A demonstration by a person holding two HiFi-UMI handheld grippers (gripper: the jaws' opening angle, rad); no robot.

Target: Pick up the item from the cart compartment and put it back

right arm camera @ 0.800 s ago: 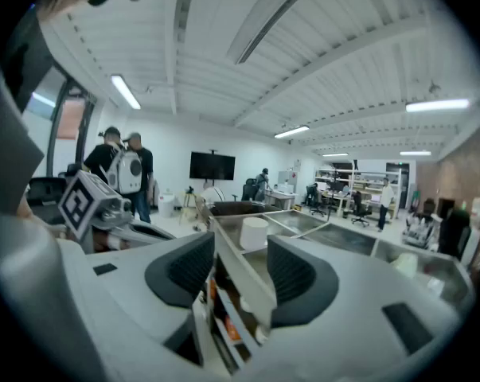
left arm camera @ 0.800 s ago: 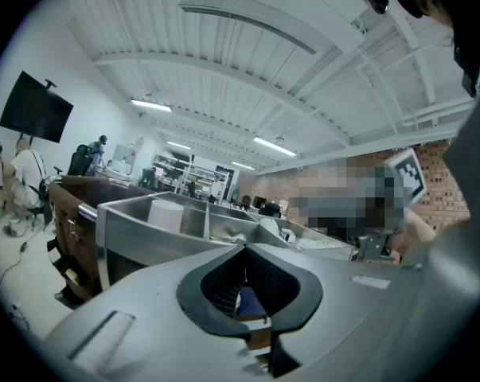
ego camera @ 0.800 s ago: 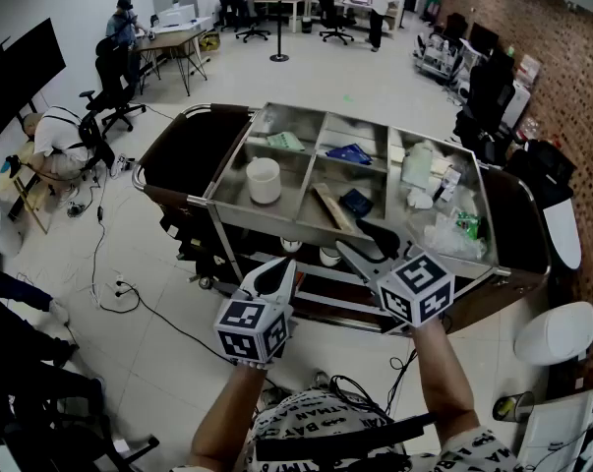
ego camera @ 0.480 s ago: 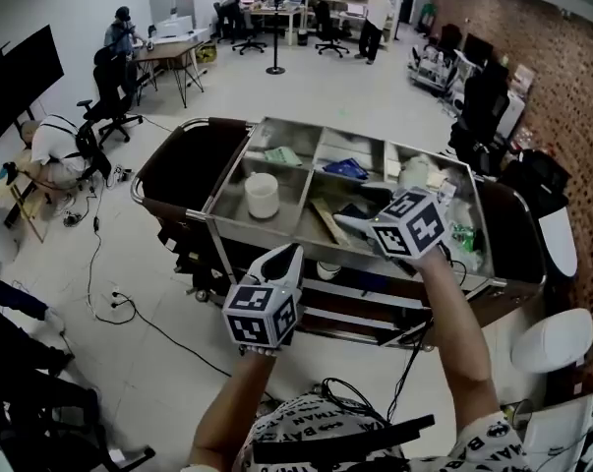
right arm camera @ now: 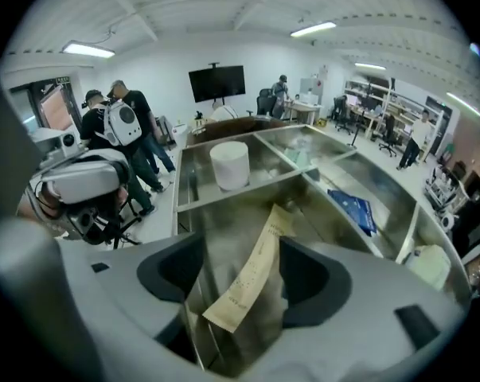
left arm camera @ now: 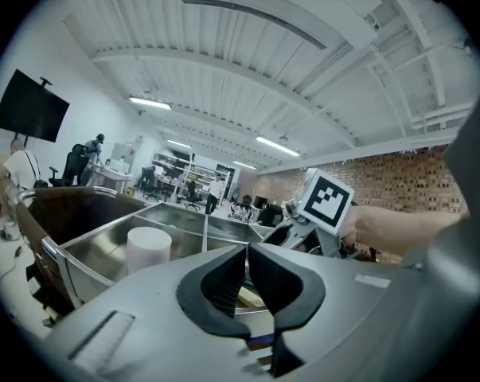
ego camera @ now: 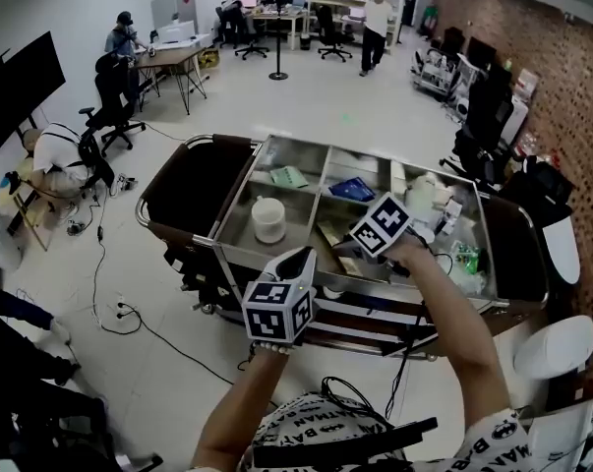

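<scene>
A steel cart (ego camera: 239,187) with several open compartments stands in front of me. A long tan paper packet (ego camera: 327,235) (right arm camera: 259,253) lies aslant in the middle front compartment. My right gripper (ego camera: 349,246) (right arm camera: 243,277) tilts steeply down over it, open, with the packet showing between the wide jaws and neither pad touching it. My left gripper (ego camera: 301,260) (left arm camera: 247,253) hovers near level before the cart's front rim, shut on nothing. In the left gripper view the right gripper's marker cube (left arm camera: 329,200) shows ahead at the right.
A white cylinder (ego camera: 268,216) (right arm camera: 229,164) stands in the left front compartment. A blue packet (ego camera: 352,189) (right arm camera: 353,207) and a green one (ego camera: 288,176) lie in the back compartments; bottles and bags (ego camera: 434,200) fill the right one. People, chairs and desks stand around.
My right gripper has gone from in front of the cart forward and down over the middle front compartment. The left gripper has drifted a little up and right, still shut.
</scene>
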